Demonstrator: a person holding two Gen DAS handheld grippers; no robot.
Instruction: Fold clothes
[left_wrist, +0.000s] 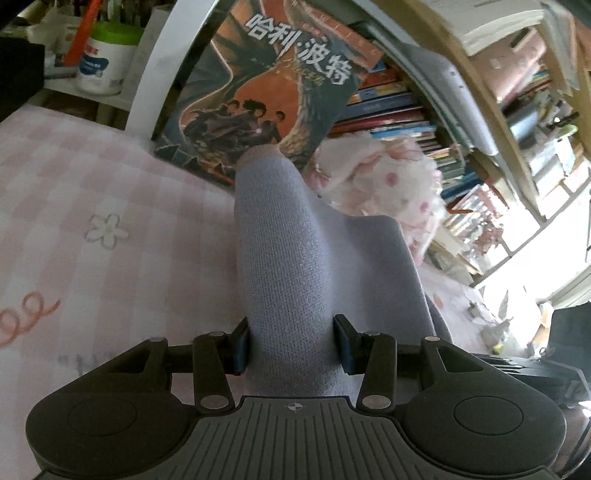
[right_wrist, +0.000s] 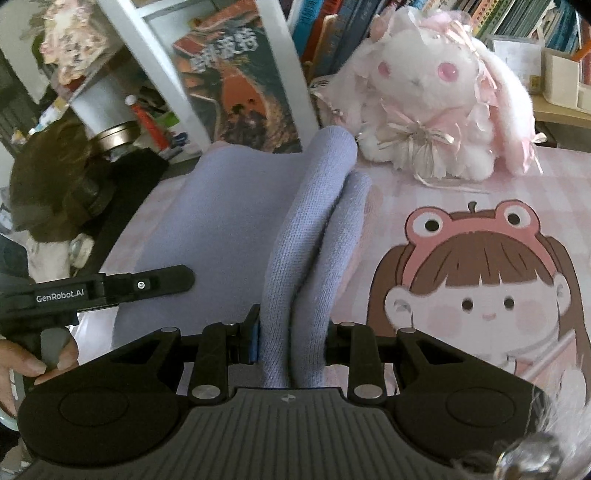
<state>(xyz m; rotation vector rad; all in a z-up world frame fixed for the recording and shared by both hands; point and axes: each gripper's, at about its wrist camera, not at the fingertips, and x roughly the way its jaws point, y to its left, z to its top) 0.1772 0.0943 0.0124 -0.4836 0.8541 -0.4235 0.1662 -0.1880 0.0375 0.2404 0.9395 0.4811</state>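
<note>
Fingers of both grippers are closed onto folds of the lilac knit garment (left_wrist: 291, 266); the left gripper (left_wrist: 293, 349) pinches a thick rolled fold, the right gripper (right_wrist: 291, 339) a doubled ridge of it; the garment, soft and finely ribbed, drapes over the pink checked cloth (left_wrist: 110, 206) on the worktop; a fluffy white plush rabbit (right_wrist: 436, 96) with pink ribbons sits beyond it; a glossy book (left_wrist: 266, 88) leans behind; a hand (right_wrist: 33, 363) grips the left gripper's black handle.
</note>
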